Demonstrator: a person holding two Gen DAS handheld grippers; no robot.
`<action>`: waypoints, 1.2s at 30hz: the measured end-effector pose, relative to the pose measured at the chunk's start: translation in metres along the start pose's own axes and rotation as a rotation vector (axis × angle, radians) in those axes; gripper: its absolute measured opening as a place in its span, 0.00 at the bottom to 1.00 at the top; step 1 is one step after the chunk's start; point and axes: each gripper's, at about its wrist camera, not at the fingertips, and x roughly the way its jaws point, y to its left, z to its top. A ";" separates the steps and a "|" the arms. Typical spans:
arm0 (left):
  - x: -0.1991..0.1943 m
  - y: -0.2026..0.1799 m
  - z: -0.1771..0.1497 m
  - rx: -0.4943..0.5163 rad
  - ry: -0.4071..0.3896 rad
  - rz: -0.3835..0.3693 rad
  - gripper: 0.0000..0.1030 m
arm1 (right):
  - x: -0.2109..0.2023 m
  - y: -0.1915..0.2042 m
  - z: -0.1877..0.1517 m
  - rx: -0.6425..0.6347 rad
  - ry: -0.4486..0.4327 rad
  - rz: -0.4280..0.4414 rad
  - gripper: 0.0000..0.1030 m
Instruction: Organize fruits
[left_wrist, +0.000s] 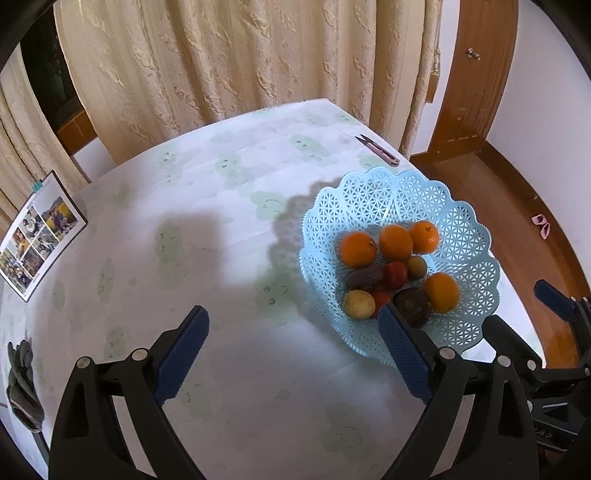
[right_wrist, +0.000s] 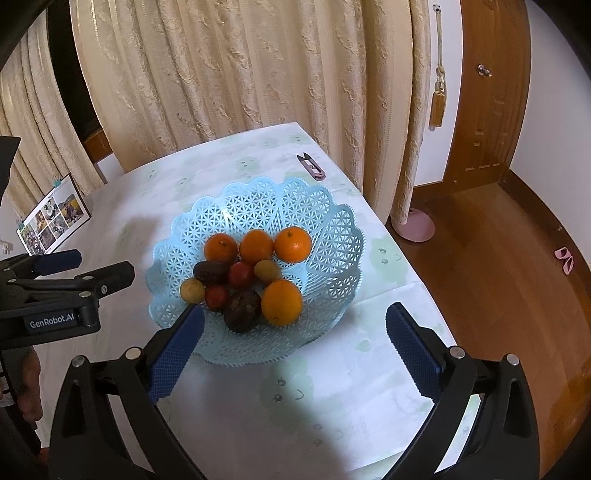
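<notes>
A light blue lattice basket (left_wrist: 458, 225) (right_wrist: 325, 221) stands on the table and holds several fruits: oranges (left_wrist: 357, 249) (right_wrist: 282, 302), red fruits (left_wrist: 394, 274) (right_wrist: 241, 275), small yellow fruits (left_wrist: 358, 303) (right_wrist: 192, 290) and dark brown fruits (left_wrist: 412, 305) (right_wrist: 242, 311). My left gripper (left_wrist: 293, 354) is open and empty, above bare tablecloth to the left of the basket. My right gripper (right_wrist: 295, 354) is open and empty, just in front of the basket. The left gripper also shows at the left of the right wrist view (right_wrist: 74, 266).
A pink thread snipper (left_wrist: 376, 149) (right_wrist: 311, 167) lies behind the basket. A photo frame (left_wrist: 37, 229) (right_wrist: 51, 221) leans at the table's left. Grey gloves (left_wrist: 22, 384) lie at the left edge. Curtains hang behind the table; its right edge drops to wood floor.
</notes>
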 end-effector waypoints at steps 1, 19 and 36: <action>-0.001 0.000 0.000 0.002 -0.001 0.004 0.89 | 0.000 0.000 0.000 -0.002 0.000 -0.001 0.97; -0.017 0.002 -0.004 -0.005 -0.024 -0.011 0.89 | 0.000 0.006 -0.004 -0.014 0.012 -0.004 0.97; -0.017 -0.003 0.000 0.014 -0.021 -0.017 0.95 | 0.001 0.009 -0.003 -0.056 0.022 -0.021 0.97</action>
